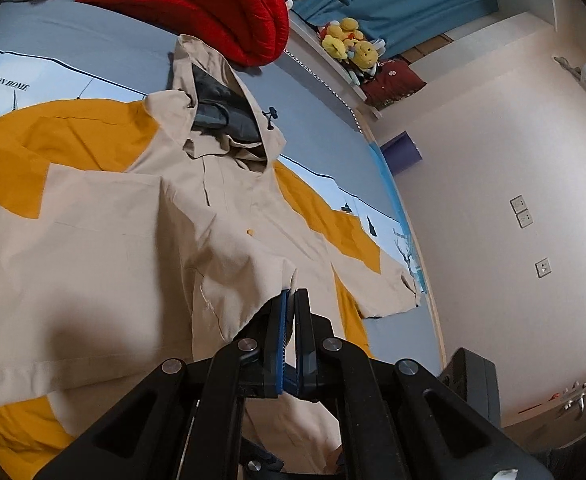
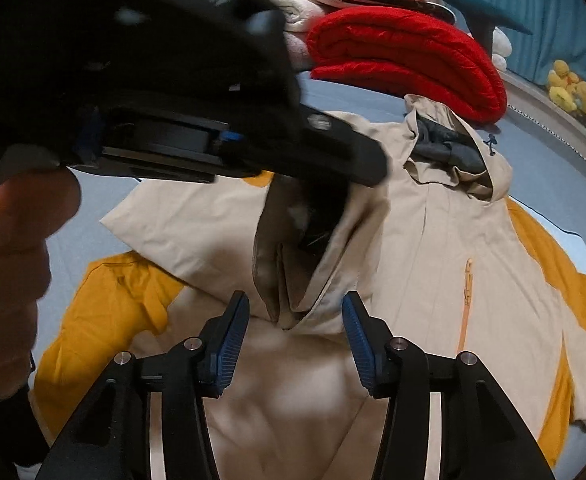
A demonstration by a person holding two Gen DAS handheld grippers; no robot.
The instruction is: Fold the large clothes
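A beige jacket (image 1: 105,240) with mustard-yellow panels lies spread face up on the bed, its grey-lined hood (image 1: 221,116) toward the far end. My left gripper (image 1: 293,300) is shut on a fold of the beige fabric and holds it lifted off the jacket. In the right wrist view the jacket (image 2: 433,260) fills the middle, and the left gripper's black body (image 2: 213,140) crosses the top with a hand (image 2: 9,260) behind it. The lifted fold (image 2: 293,272) hangs down between my right gripper's (image 2: 295,332) blue pads (image 2: 229,344), which stand open and apart from the cloth.
A folded red blanket (image 1: 197,4) sits just beyond the hood. The blue printed bedsheet (image 1: 73,36) surrounds the jacket. Yellow plush toys (image 1: 349,42) sit on a ledge at the back right. A white wall (image 1: 493,180) runs along the bed's right edge.
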